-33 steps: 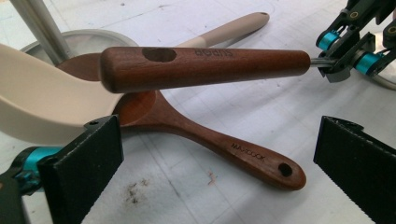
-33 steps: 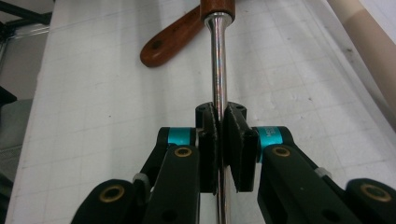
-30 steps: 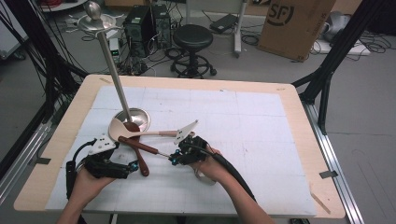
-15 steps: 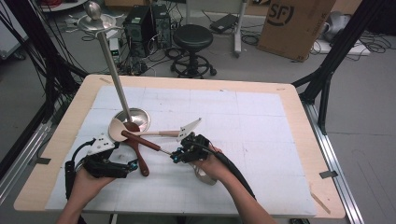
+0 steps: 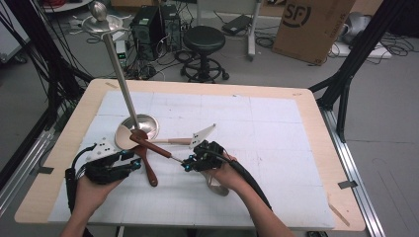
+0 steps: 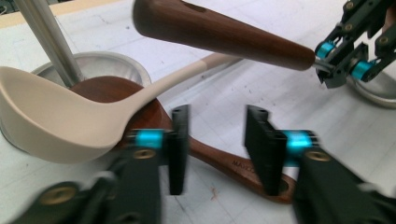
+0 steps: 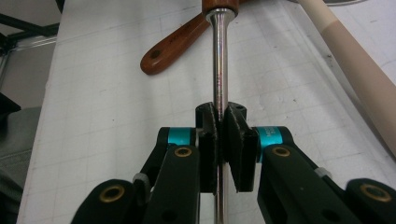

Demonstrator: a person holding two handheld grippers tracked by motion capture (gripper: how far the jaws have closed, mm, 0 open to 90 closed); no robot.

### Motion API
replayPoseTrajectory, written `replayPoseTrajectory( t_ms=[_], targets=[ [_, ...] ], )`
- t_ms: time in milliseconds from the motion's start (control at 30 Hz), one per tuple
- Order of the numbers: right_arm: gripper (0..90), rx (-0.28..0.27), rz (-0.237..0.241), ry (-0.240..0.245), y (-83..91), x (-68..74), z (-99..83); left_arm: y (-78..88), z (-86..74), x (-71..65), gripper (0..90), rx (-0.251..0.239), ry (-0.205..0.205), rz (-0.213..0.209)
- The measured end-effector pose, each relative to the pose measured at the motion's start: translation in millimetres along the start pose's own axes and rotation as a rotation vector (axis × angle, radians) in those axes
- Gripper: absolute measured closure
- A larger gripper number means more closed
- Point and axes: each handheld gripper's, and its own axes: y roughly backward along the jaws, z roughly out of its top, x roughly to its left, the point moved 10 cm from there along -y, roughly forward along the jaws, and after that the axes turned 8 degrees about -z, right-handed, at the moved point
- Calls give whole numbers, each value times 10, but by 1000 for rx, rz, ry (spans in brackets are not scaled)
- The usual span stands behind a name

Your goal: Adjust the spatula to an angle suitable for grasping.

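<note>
A brown wooden spoon lies on the white mat, its bowl under a cream ladle that leans on the stand's base. My left gripper is low over the spoon's handle. Its jaws have just been closing; they stand either side of the handle with a gap, pads not touching. My right gripper is shut on the thin steel shaft of a utensil whose dark wooden handle points up-left, raised over the spoon. A steel bowl end shows under the right hand.
A metal stand with a tall pole and round base rises at the mat's left. The cream ladle's long handle runs right, just behind the right gripper. The wooden table edge frames the mat.
Both hands stay where they were. The left gripper's jaws look narrower around the spoon handle than a second ago. The right gripper still holds the raised utensil.
</note>
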Motion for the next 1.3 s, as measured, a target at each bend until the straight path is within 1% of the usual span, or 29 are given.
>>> replayPoseTrajectory(
  t_ms=[67,133,167,200,233,433,500,567,600,700,733,767,800,867,967,1000,1067,1100,1200,1300],
  targets=[
    [836,-3,4,4,9,12,6,4,18,16,741,-8,8,3],
    [836,-5,2,11,15,14,11,2,40,28,821,-20,17,6],
    [836,-2,8,7,20,28,10,-1,53,34,855,-26,24,7],
    [836,-9,10,15,18,27,18,-6,62,42,878,-28,28,8],
    [836,-12,8,15,20,30,23,-12,72,45,888,-34,34,8],
    [836,-12,26,18,17,81,43,-23,136,67,896,-72,53,17],
    [835,-9,32,20,5,93,41,-23,153,63,896,-86,61,13],
    [835,-3,36,16,-5,107,39,-19,159,64,896,-88,59,14],
    [835,-8,33,21,-10,98,44,-16,160,64,896,-88,59,13],
    [834,-6,49,8,-10,112,55,-16,174,56,896,-100,63,10],
    [833,-9,57,4,-13,115,64,-16,175,52,896,-98,59,9],
    [833,-1,65,-5,-12,124,68,-16,176,49,896,-96,56,10],
    [831,0,65,-4,-20,122,79,-19,179,46,896,-96,53,11],
    [829,-1,82,-13,-35,123,102,-18,177,46,896,-91,46,15],
    [821,-5,104,-46,-64,111,112,-18,176,50,896,-91,48,13],
    [814,-3,107,-56,-70,111,109,-20,177,50,896,-92,48,12],
    [811,-7,105,-57,-83,98,113,-22,177,53,896,-91,46,11],
    [810,-3,106,-69,-84,105,115,-23,178,54,896,-92,46,10],
    [816,-8,109,-78,-101,99,128,-25,179,56,896,-92,46,9],
    [825,-8,121,-98,-111,96,140,-23,182,52,891,-94,44,5]
  ],
)
